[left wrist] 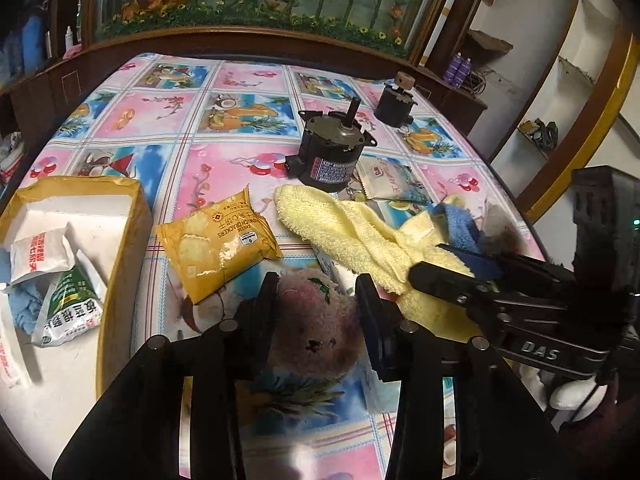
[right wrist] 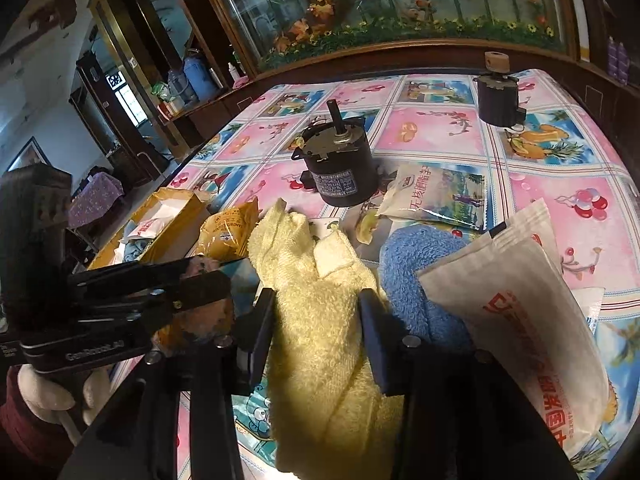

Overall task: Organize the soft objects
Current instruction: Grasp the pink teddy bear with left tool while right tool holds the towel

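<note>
Table (left wrist: 168,92) with fruit-print cloth, taken as landmark for all entries; soft items and snack packets lie mixed across its near half.

Left gripper (left wrist: 316,312): jaws narrowed on small plush toy (left wrist: 316,332), pads pressing both its sides; toy sits at table's near edge, just beside yellow cracker packet (left wrist: 218,240); grip appears made.

Right gripper (right wrist: 318,336): jaws drawn in around yellow towel (right wrist: 320,320), cloth bunched between the pads and touching both; it looks clamped; towel stretches from table's near edge toward its middle, with blue cloth (right wrist: 420,280) touching it on one side.

Step in hand, as judged: both soft items gripped, not yet lifted; cardboard box (left wrist: 124,216) at table's side already holds packets and a bit of blue fabric, so it seems the likely destination, though that is a guess; next move calls for lifting the toy clear of the cracker packet, and raising the towel without dragging the blue cloth.

Left view only: box interior, plush toy's face. Right view only: large white packet (right wrist: 532,320) leaning over blue cloth, a gloved hand (right wrist: 44,388) under the left gripper. Both views: two black motors (left wrist: 328,152) further back on table.
</note>
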A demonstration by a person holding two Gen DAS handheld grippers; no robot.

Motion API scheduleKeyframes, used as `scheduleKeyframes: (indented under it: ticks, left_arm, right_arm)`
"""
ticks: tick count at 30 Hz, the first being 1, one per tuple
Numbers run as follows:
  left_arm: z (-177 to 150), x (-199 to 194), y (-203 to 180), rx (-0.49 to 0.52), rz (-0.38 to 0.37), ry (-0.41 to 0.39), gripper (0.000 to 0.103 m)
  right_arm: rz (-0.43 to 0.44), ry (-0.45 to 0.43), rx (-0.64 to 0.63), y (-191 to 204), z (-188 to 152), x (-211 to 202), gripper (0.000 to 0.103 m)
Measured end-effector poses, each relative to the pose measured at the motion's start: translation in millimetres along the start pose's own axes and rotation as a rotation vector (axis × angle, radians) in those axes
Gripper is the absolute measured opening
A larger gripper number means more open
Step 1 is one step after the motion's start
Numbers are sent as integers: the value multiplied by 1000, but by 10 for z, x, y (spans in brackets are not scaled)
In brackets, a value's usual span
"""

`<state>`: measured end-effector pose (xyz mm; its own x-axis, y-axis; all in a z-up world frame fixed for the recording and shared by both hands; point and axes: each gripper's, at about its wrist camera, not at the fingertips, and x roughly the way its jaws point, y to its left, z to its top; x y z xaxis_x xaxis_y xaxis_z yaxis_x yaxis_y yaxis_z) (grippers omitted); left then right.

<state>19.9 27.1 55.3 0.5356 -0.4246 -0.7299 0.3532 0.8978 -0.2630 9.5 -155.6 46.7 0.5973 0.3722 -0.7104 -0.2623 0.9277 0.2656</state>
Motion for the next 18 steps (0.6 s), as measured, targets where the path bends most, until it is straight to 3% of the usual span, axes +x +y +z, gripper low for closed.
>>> scheduleKeyframes:
  ticks: [5,7,10,11,12,13,18]
  left_arm:
    - [-124,-476,92,-37,-43,-70,38]
    - [-185,-627,159,-49,-37,-91,38]
    - [-287,-809,306,-67,0,-113,38]
    - [-320,-860,368,-76,12,-119,38]
    - [-351,-918,441,-88,21,-124,38]
    - [-383,-974,518,-98,30,-130,38]
    - [-515,-1193,912,-152,87,-156,38]
  right_arm:
    - [-75,-1,-108,278,74,-25,45]
    - [-112,40,-163,392,115,98,56]
    - [-193,87,-240,492,105,315,56]
    - [-219,96,-246,493,94,354,55]
    - [-234,94,-237,479,92,356,41]
    - [-216,89,-206,442,106,314,37]
    - [-152,10,-104,404,241,-77,32]
